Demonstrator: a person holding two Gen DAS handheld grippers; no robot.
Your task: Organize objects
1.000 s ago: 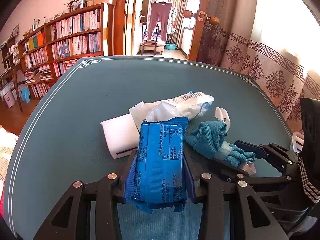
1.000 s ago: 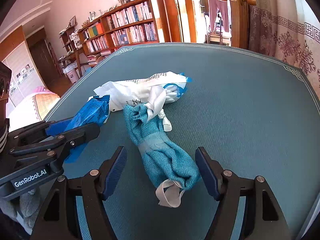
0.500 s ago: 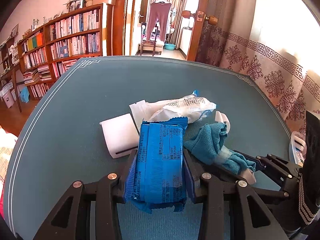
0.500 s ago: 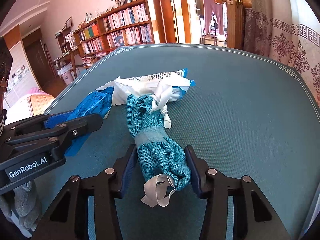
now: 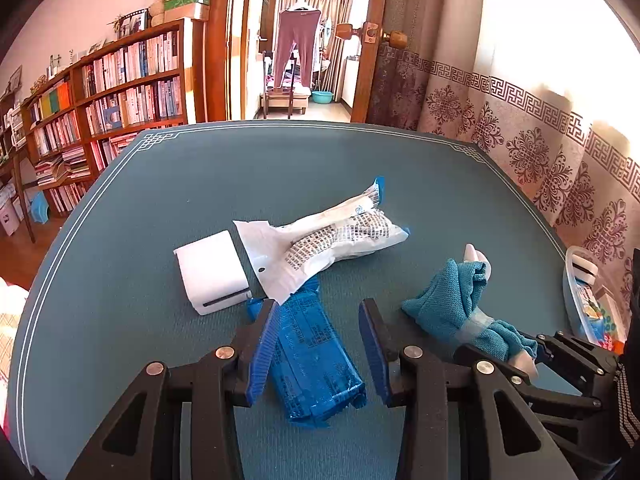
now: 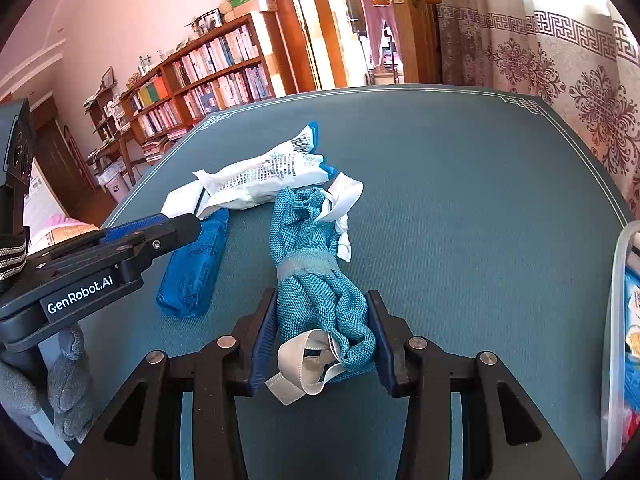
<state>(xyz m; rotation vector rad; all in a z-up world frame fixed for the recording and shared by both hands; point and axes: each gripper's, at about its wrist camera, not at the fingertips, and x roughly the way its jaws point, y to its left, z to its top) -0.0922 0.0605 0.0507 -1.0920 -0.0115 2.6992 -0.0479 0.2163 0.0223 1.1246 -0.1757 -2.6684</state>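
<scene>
A blue foil packet (image 5: 316,356) lies on the teal table between the fingers of my left gripper (image 5: 318,344), which is open and clear of it; it also shows in the right wrist view (image 6: 194,266). My right gripper (image 6: 322,334) is shut on a rolled teal cloth (image 6: 316,280) with white straps, seen too in the left wrist view (image 5: 452,308). A white printed bag (image 5: 332,240) and a white box (image 5: 212,272) lie just beyond the packet.
A clear plastic bin (image 5: 580,300) with packaged items sits at the table's right edge, also visible in the right wrist view (image 6: 620,320). Bookshelves (image 5: 100,100) stand at the left, a doorway behind, a patterned curtain (image 5: 540,140) at the right.
My left gripper has opened and let go of the blue packet, which now lies on the table. My right gripper closed on the teal cloth and drew it away from the white bag.
</scene>
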